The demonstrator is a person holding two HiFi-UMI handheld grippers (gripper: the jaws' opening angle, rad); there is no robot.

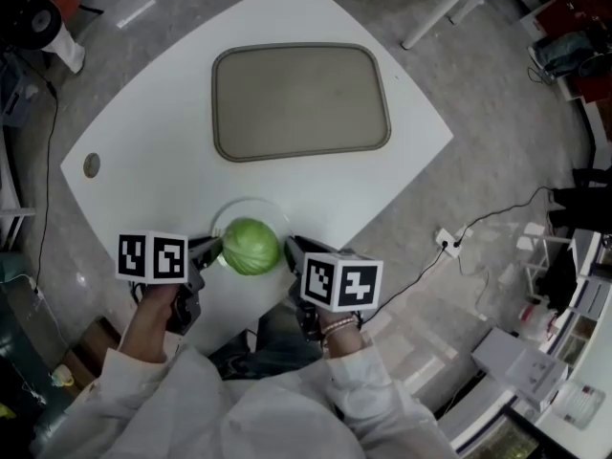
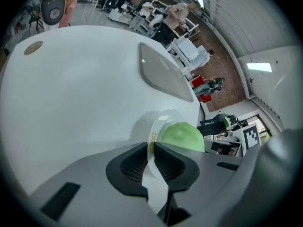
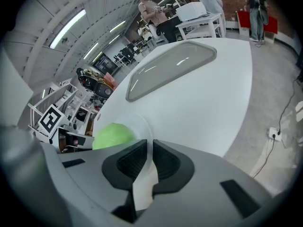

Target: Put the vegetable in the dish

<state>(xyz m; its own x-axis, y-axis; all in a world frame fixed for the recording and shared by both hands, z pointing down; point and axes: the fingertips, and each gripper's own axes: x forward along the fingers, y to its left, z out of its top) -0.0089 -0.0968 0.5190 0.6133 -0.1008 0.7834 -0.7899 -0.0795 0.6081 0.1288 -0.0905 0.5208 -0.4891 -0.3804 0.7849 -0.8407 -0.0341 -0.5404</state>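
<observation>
Two tongs (image 2: 152, 146) (image 3: 147, 148) pinch dish (image 1: 239, 205) rim, cabbage (image 1: 251, 247) inside

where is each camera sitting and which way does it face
Head view: on the person's head, facing steeply down at the table; both arms, left gripper and right gripper show.
Left gripper view: on that gripper, looking along its jaws clamped on the dish rim.
Right gripper view: likewise, from the dish's other side.
All three share the cabbage and tray.

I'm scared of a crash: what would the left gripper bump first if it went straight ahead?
The left gripper pinches the rim of the clear dish. Just ahead, it would probably bump the green cabbage inside, though depth is unclear.
</observation>
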